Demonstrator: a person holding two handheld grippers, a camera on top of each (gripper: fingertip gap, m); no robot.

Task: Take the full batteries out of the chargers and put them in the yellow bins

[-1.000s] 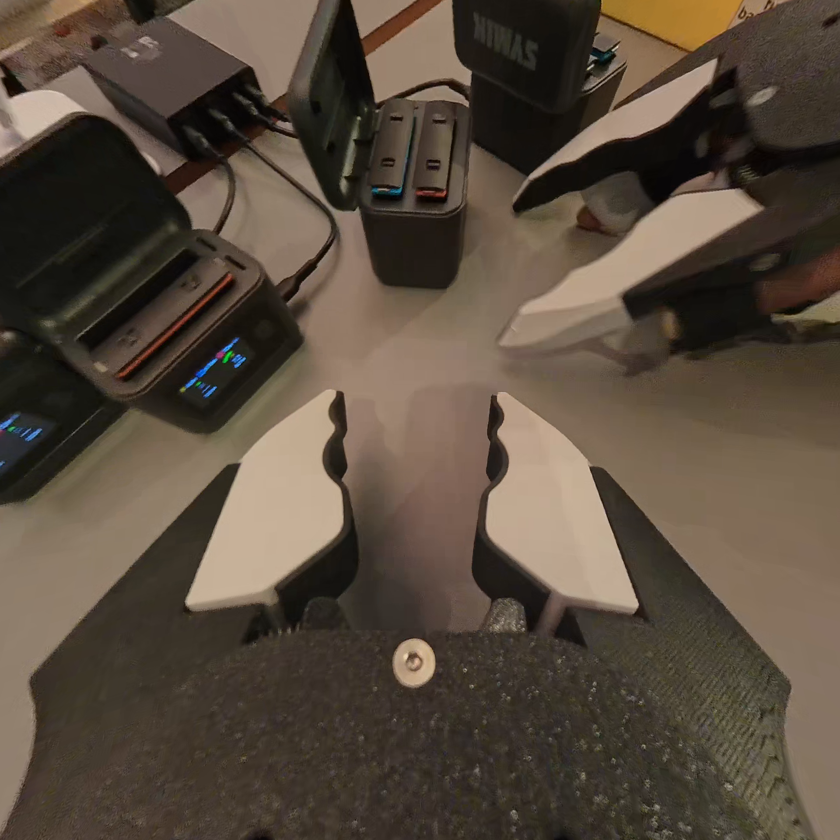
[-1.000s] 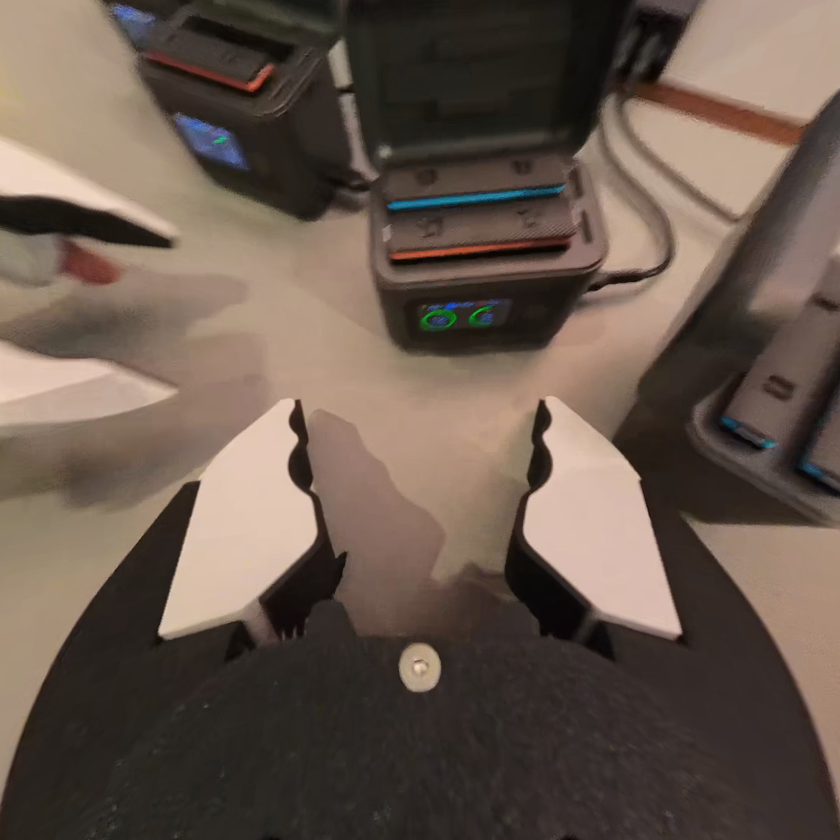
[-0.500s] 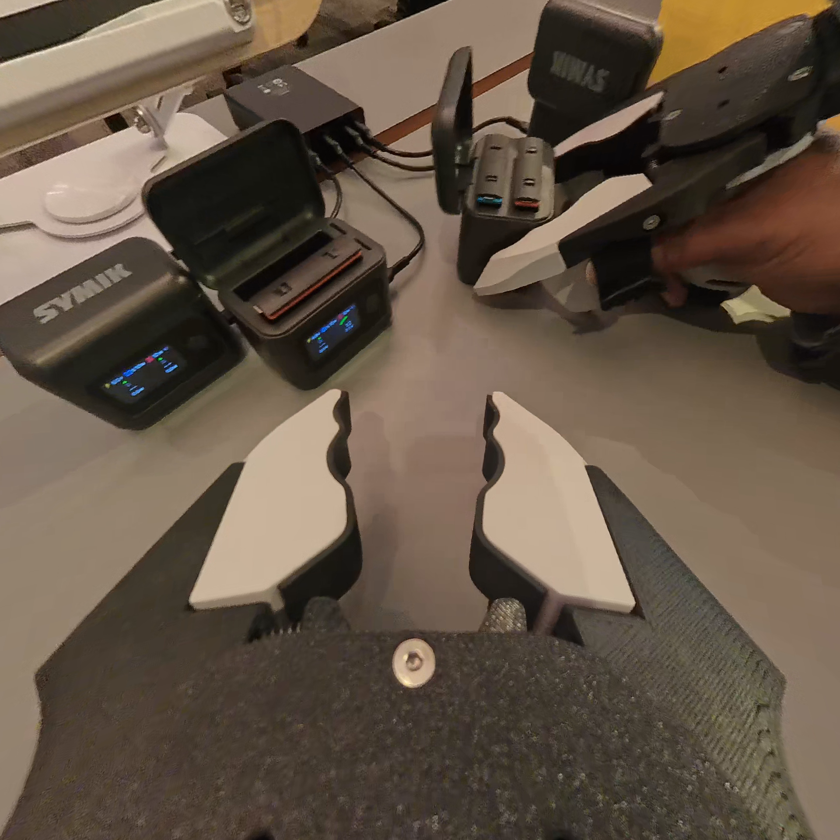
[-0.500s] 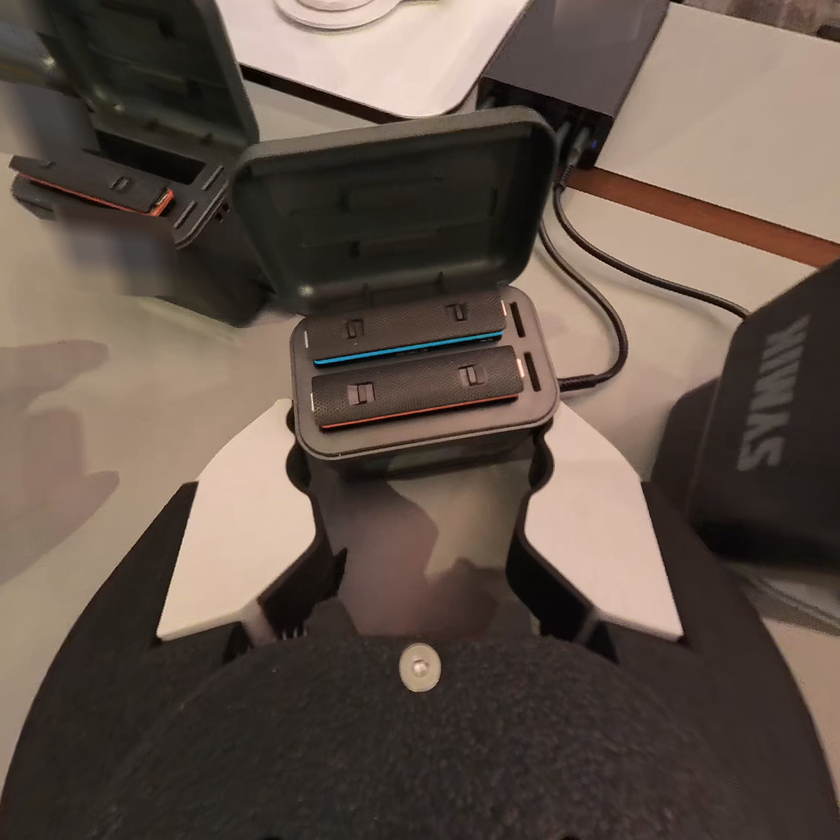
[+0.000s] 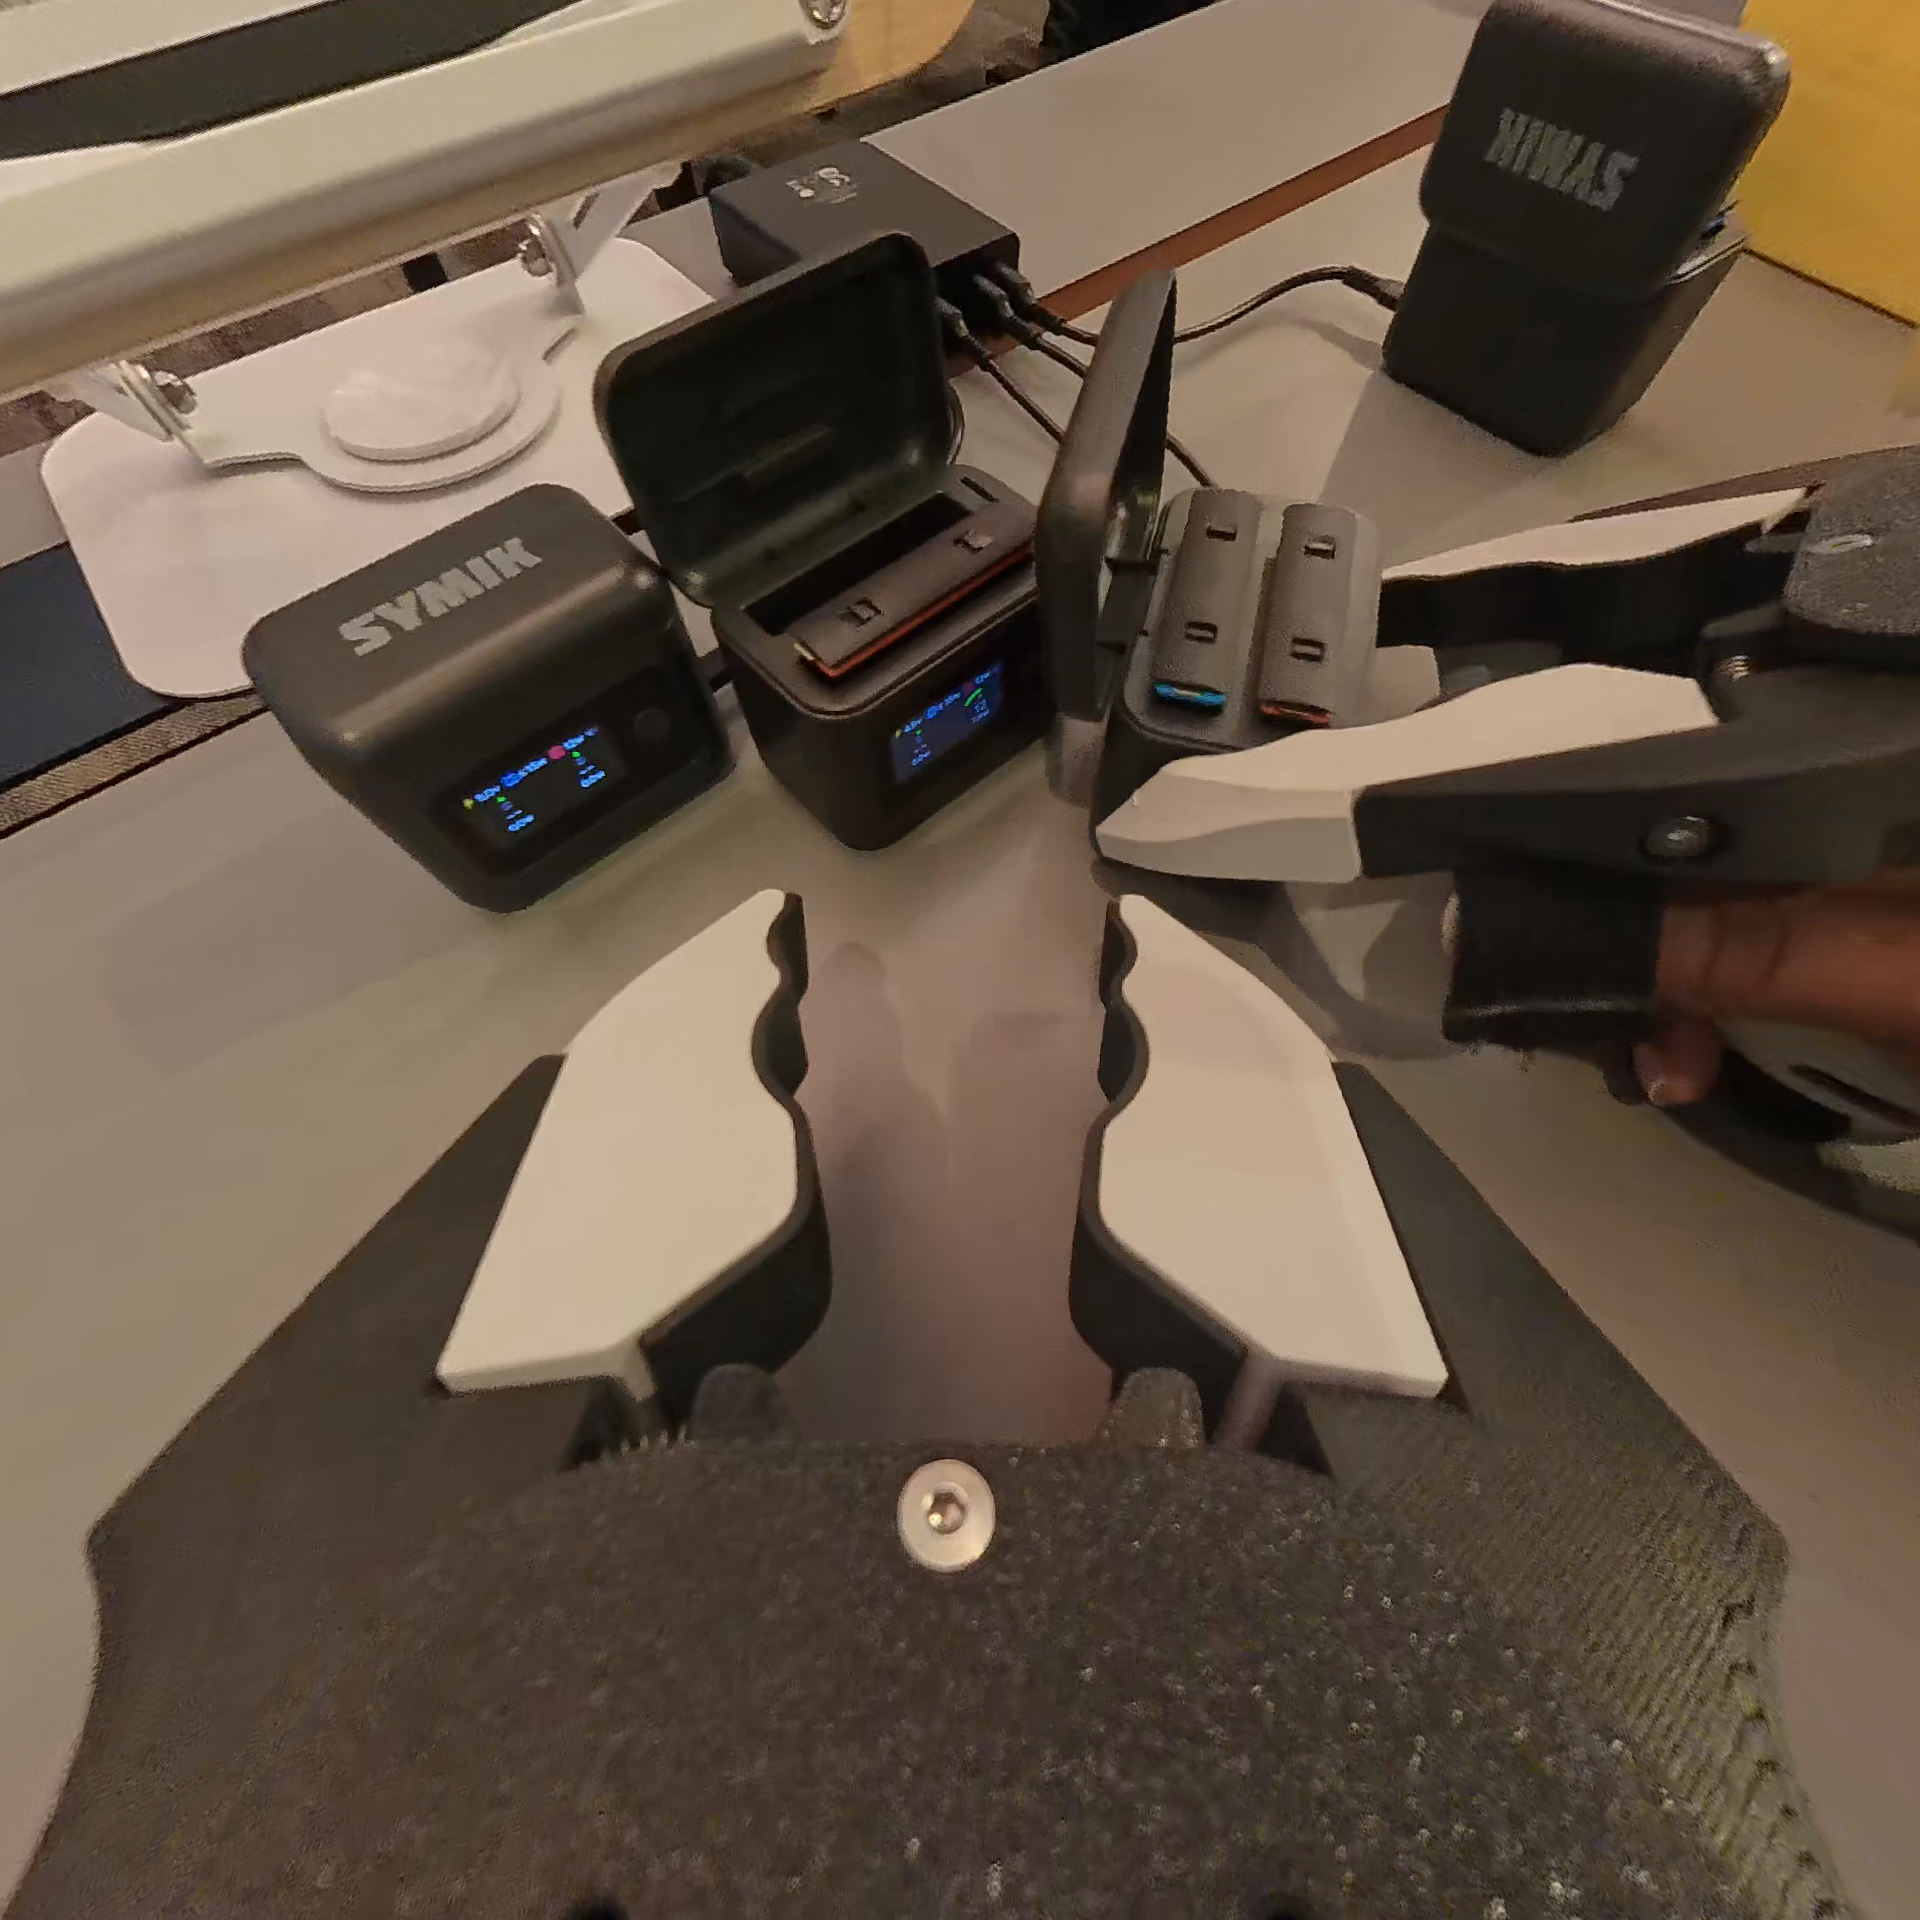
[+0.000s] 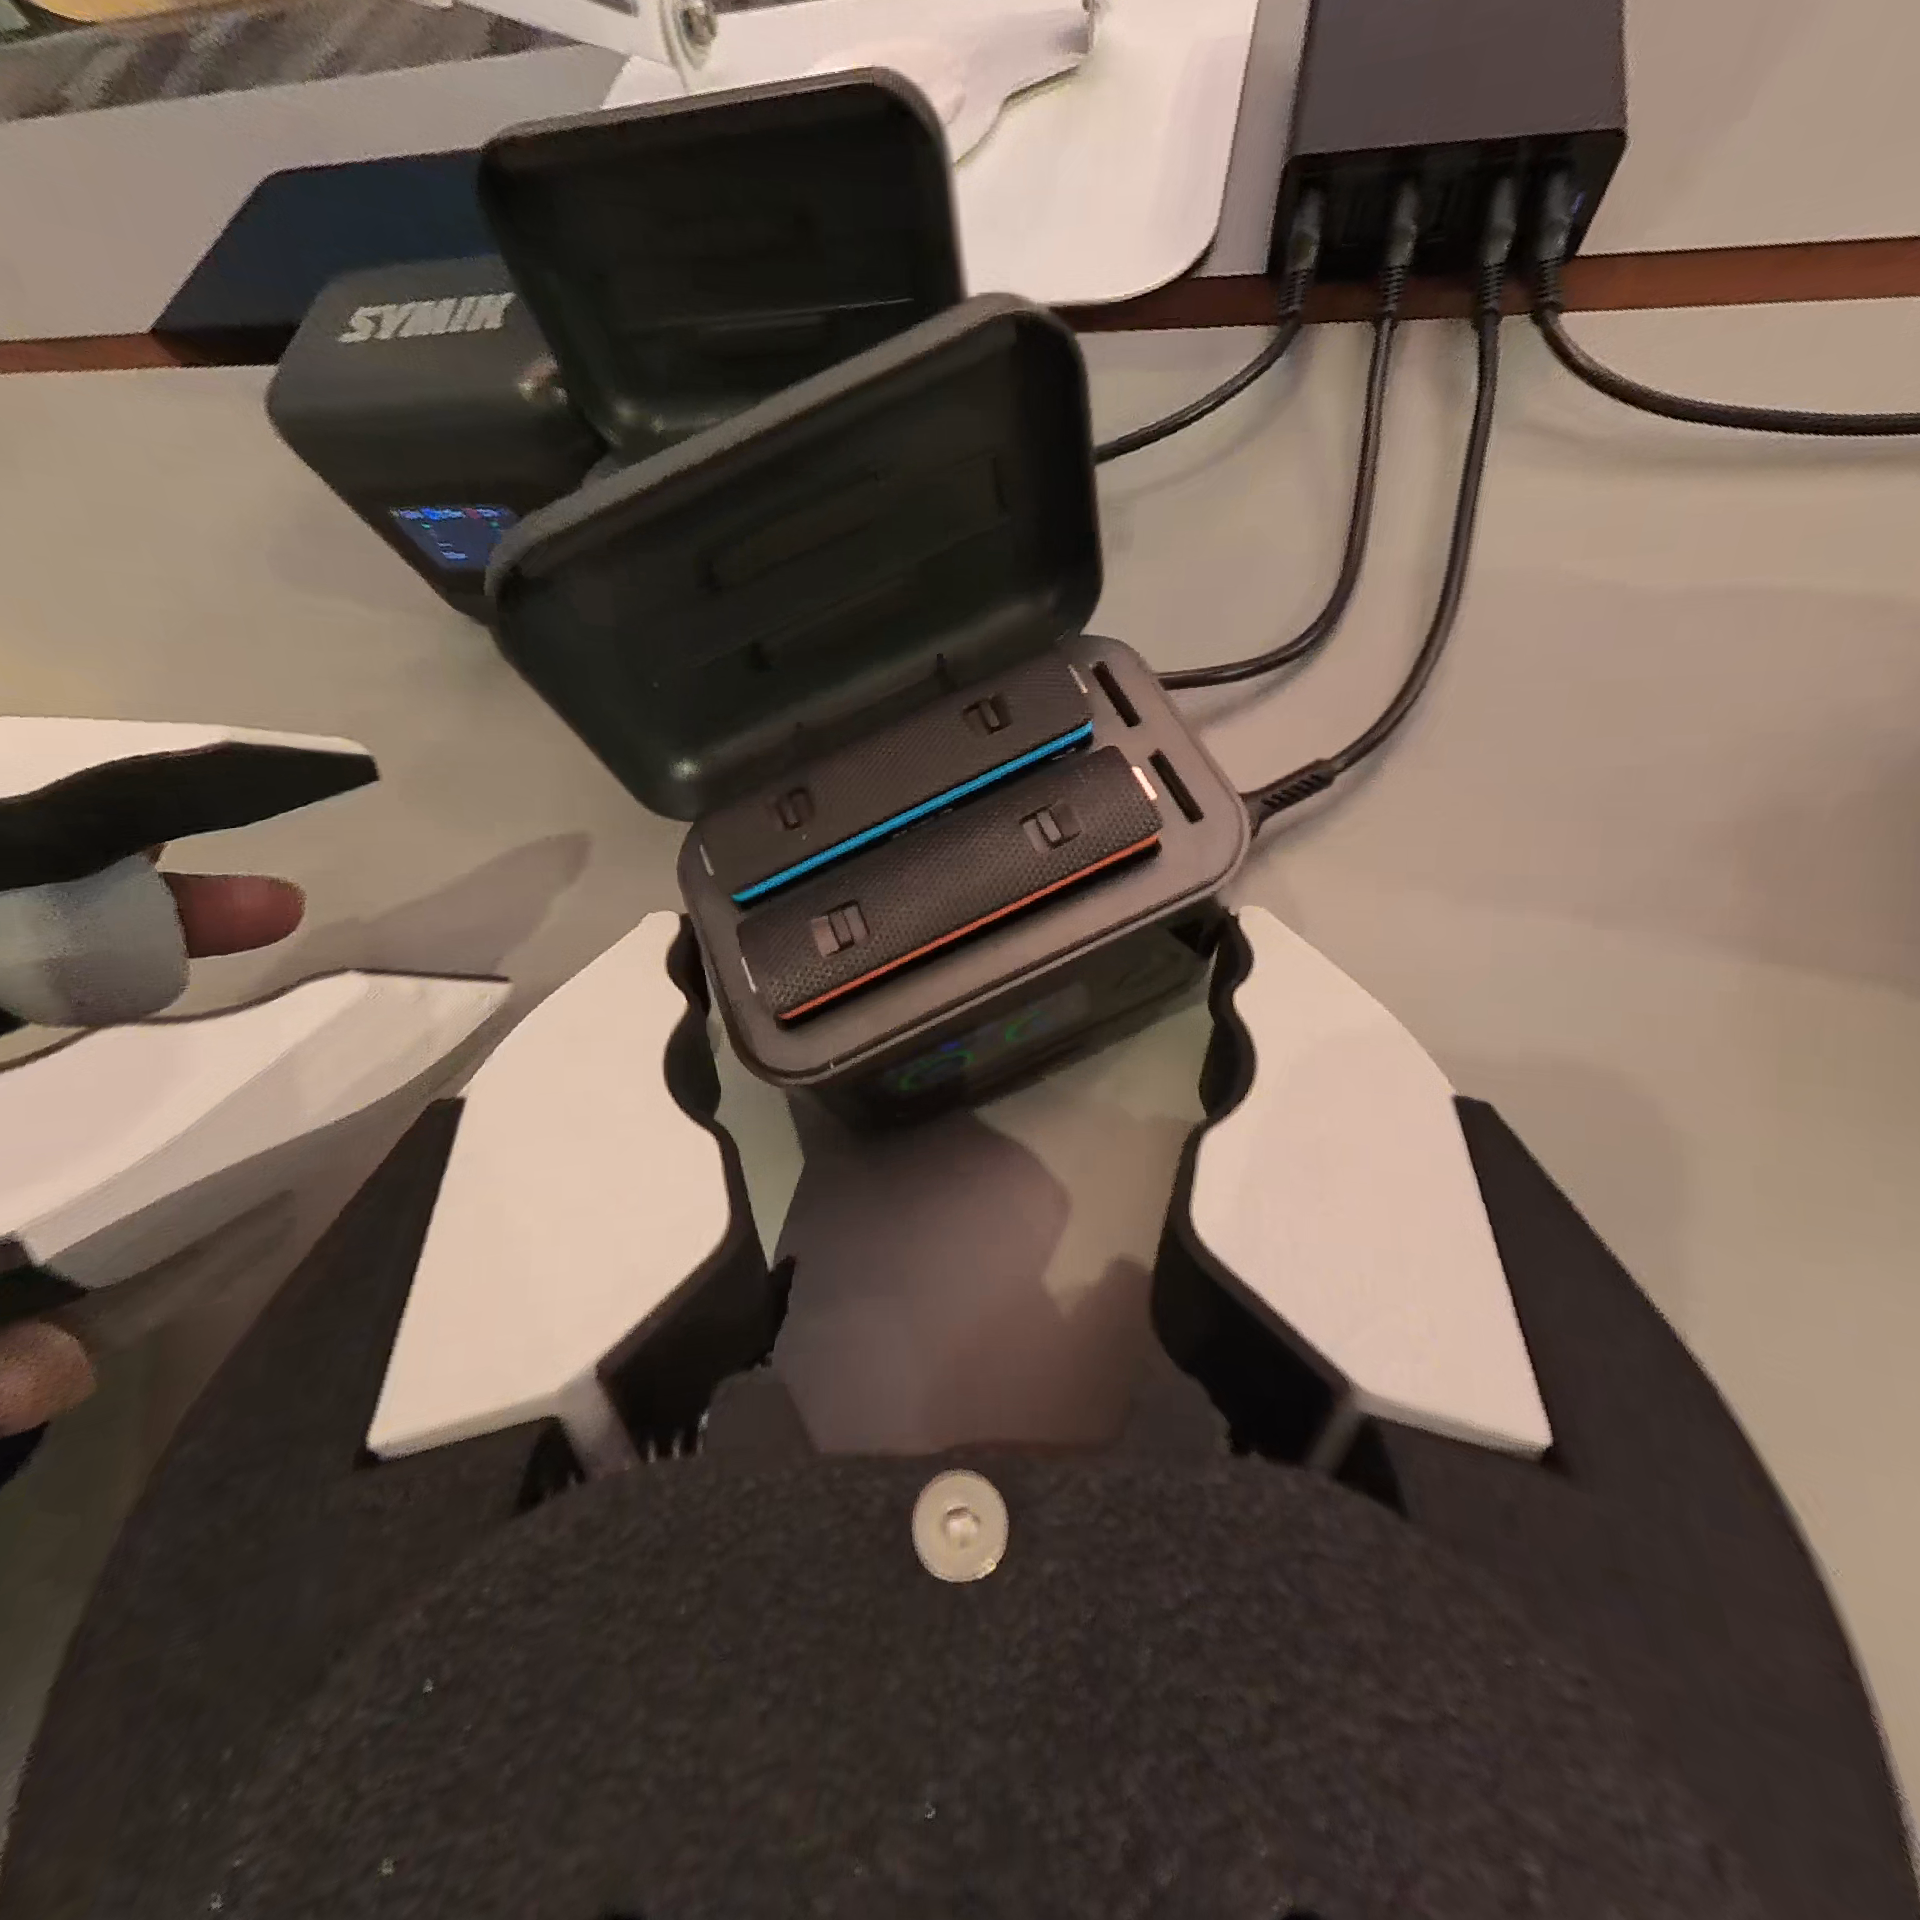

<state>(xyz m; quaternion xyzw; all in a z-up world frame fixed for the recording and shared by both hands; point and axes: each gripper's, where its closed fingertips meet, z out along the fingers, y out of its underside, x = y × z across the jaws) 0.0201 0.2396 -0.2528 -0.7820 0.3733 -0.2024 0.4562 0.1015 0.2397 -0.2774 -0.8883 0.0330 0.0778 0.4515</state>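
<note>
An open black charger [image 6: 1195,831] holds two batteries, one blue-edged [image 6: 914,800] and one orange-edged [image 6: 956,894]. My right gripper [image 6: 956,925] is open, its jaws standing on either side of this charger's front. Whether they touch it I cannot tell. In the left wrist view the same charger [image 5: 1143,748] has the right gripper's fingers [image 5: 1247,810] around it. My left gripper [image 5: 951,914] is open and empty over bare table, just in front of a second open charger [image 5: 883,748] with one orange-edged battery [image 5: 904,634]. A yellow bin [image 5: 1849,135] shows at the far right.
A closed charger [image 5: 488,696] stands at the left, another charger [image 5: 1579,239] at the back right. A black power hub [image 6: 1455,125] feeds several cables [image 6: 1444,520] behind the chargers. A white stand base [image 5: 416,416] lies at the back left.
My right gripper has come up to the two-battery charger and now straddles it. My left gripper has drawn back from the chargers, staying open and empty.
</note>
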